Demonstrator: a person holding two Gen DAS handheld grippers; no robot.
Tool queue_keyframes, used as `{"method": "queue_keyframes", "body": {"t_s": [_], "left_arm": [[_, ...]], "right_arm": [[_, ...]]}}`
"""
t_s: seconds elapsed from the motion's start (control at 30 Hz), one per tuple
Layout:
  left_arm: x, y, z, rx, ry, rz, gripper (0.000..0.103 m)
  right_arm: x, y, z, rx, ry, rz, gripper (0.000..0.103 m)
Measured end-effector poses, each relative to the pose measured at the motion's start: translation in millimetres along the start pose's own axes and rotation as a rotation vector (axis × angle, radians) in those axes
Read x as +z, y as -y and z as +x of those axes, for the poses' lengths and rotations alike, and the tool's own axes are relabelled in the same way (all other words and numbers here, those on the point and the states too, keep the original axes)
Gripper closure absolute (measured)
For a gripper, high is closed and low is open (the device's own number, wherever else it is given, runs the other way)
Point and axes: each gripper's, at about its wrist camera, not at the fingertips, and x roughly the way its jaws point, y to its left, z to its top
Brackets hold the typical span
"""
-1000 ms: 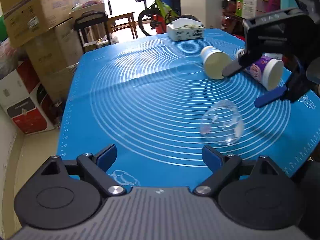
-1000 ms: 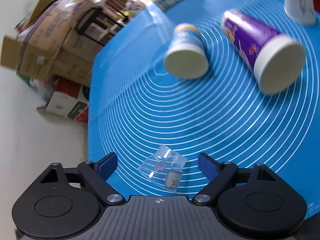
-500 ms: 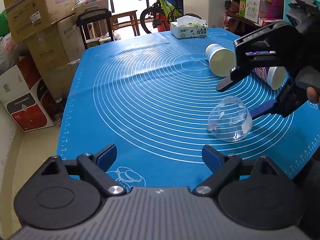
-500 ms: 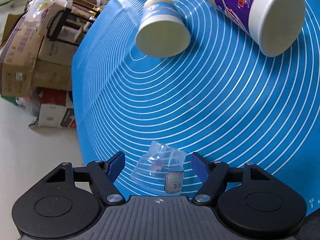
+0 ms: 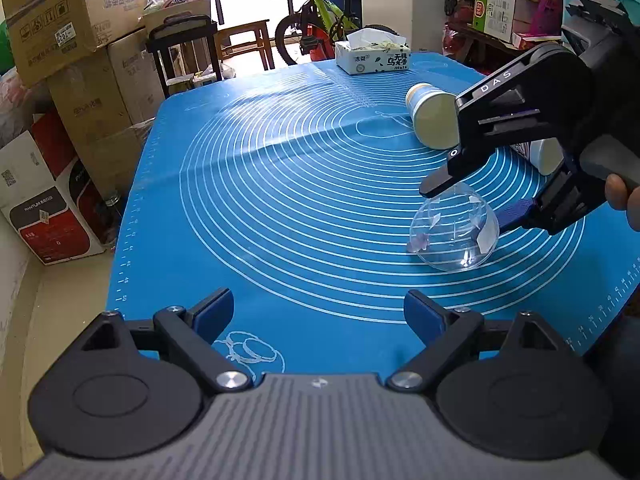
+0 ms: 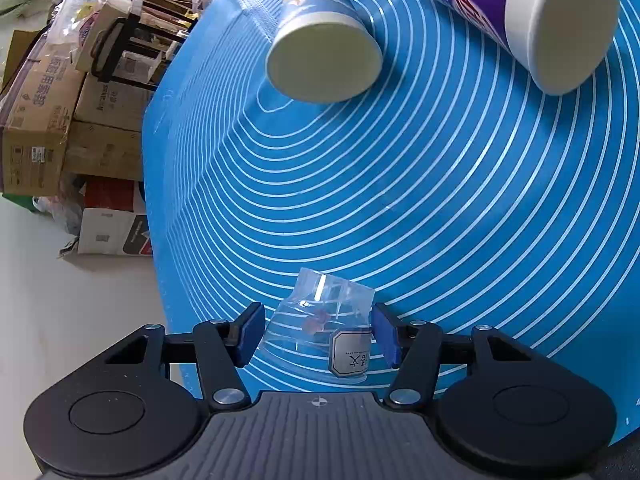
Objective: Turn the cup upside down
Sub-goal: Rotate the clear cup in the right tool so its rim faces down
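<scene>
While the blue mat with its white rings covers the whole tabletop, we see stacked cardboard boxes crowding its left side and a green bicycle standing beyond the far edge. At that far edge sits a tissue box. On the mat's right part lie two cups on their sides: a purple cup with a white rim, and just beside it a blue-and-white paper cup, its mouth turned toward us.

Nearer to us on the right lies the clear plastic cup, also on its side, with a label on its wall. Our right gripper straddles this cup; one blue pad touches its wall, the other pad stands just beside it, so we judge the jaws parted and not yet clamped. Our left gripper hangs over the mat's near edge, jaws spread wide, holding nothing.
</scene>
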Motion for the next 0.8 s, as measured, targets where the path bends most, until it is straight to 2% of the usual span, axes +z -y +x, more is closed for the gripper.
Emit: {"method": "queue_keyframes", "body": {"t_s": [0.2, 0.47, 0.57, 0.7, 0.8], "left_arm": [[0, -1, -2, 0.001, 0.003, -0.004, 0.012], [0, -2, -3, 0.008, 0.017, -0.022, 0.012], [1, -1, -5, 0.010, 0.025, -0.028, 0.011], [0, 1, -5, 0.018, 0.034, -0.030, 0.011], [-1, 1, -5, 0.016, 0.035, -0.034, 0.012]], "right_arm": [[-4, -2, -14, -0.009, 0.074, -0.085, 0.041], [0, -16, -36, -0.104, 0.313, -0.374, 0.041], [-4, -20, -41, -0.168, 0.436, -0.519, 0.041], [-23, -24, -37, -0.278, 0.587, -0.782, 0.041], [-40, -24, -31, -0.318, 0.628, -0.932, 0.041]]}}
